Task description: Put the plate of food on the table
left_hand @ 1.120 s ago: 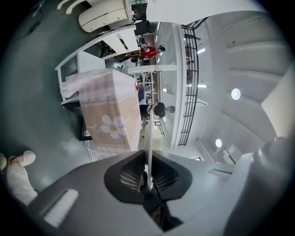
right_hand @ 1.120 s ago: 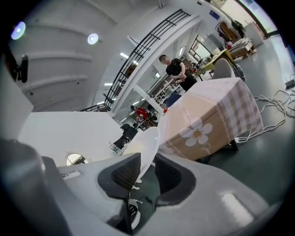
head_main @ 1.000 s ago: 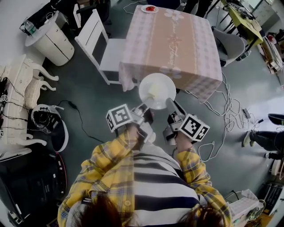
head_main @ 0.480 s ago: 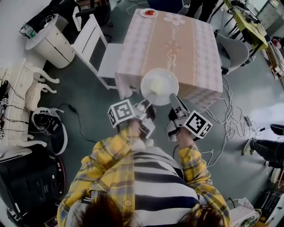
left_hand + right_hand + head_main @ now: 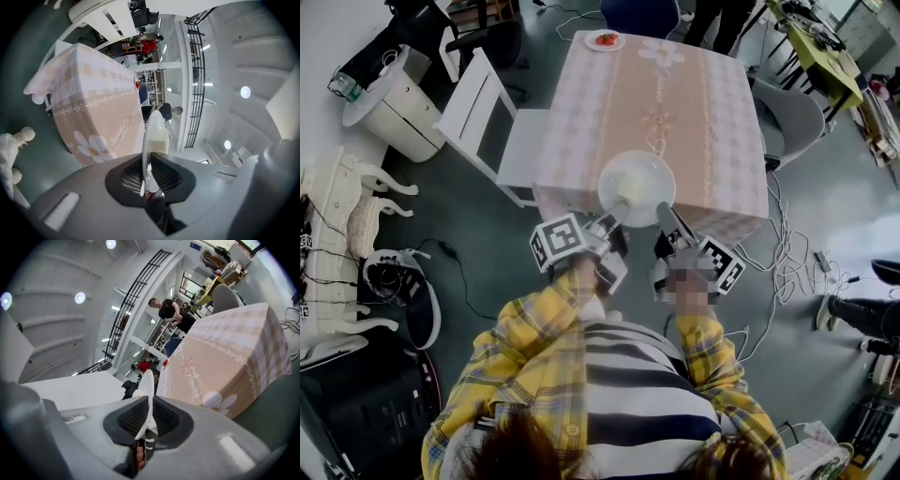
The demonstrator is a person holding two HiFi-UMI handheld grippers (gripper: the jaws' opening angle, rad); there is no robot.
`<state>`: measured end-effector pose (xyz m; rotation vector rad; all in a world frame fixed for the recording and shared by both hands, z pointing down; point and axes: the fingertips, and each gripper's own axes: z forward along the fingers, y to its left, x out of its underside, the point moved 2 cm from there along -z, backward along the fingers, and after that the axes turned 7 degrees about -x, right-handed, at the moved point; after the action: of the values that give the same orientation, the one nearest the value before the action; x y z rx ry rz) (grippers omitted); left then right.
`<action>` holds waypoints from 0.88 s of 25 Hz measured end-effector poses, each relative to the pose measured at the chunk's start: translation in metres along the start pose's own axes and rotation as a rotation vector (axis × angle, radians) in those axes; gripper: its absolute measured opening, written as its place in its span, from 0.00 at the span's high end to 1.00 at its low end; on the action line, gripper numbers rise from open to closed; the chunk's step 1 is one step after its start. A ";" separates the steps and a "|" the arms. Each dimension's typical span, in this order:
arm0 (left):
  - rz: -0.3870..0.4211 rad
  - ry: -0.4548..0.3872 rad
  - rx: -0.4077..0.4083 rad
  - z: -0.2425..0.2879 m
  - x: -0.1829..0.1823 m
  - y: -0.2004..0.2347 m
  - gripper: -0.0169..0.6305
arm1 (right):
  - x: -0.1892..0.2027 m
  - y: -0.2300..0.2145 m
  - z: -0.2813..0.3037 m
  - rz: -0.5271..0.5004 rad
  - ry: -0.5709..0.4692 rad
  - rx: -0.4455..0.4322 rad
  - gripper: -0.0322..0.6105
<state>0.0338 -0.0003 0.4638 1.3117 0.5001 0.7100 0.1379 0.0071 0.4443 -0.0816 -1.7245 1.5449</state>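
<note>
Yellow-checked sleeves (image 5: 534, 328) lead to two grippers, held side by side so that one plate is carried level between them. The left gripper (image 5: 617, 216) is clamped on the near rim of the plate (image 5: 637, 178). Its jaws have just been easing slightly apart, yet in the left gripper view we see the rim pinched between the pads. The right gripper (image 5: 666, 214) likewise bites the same rim, just beside the first; we judge that the two holds keep the load from tipping. One pale block of food (image 5: 630, 190) sits on the plate, which hangs over the near edge of the table (image 5: 694, 112) and, in our judgement, is not yet set down. We count one table, draped in a pink checked cloth, and one white chair (image 5: 487, 112) close by its left side. At the far edge is one second plate (image 5: 606, 39) with red food, well apart from the carried one
</note>
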 end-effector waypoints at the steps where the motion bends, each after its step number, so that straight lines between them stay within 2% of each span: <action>1: 0.000 0.005 -0.001 0.008 -0.007 0.000 0.95 | -0.005 -0.004 0.008 0.001 -0.003 0.003 0.91; 14: 0.026 0.073 -0.055 0.105 -0.113 0.003 0.95 | -0.064 -0.052 0.125 0.027 -0.026 0.075 0.91; 22: 0.032 0.114 -0.081 0.148 -0.163 0.011 0.95 | -0.085 -0.077 0.179 0.033 -0.037 0.117 0.90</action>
<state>0.0218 -0.2184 0.4952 1.2101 0.5376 0.8263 0.1250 -0.2020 0.4792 -0.0216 -1.6652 1.6774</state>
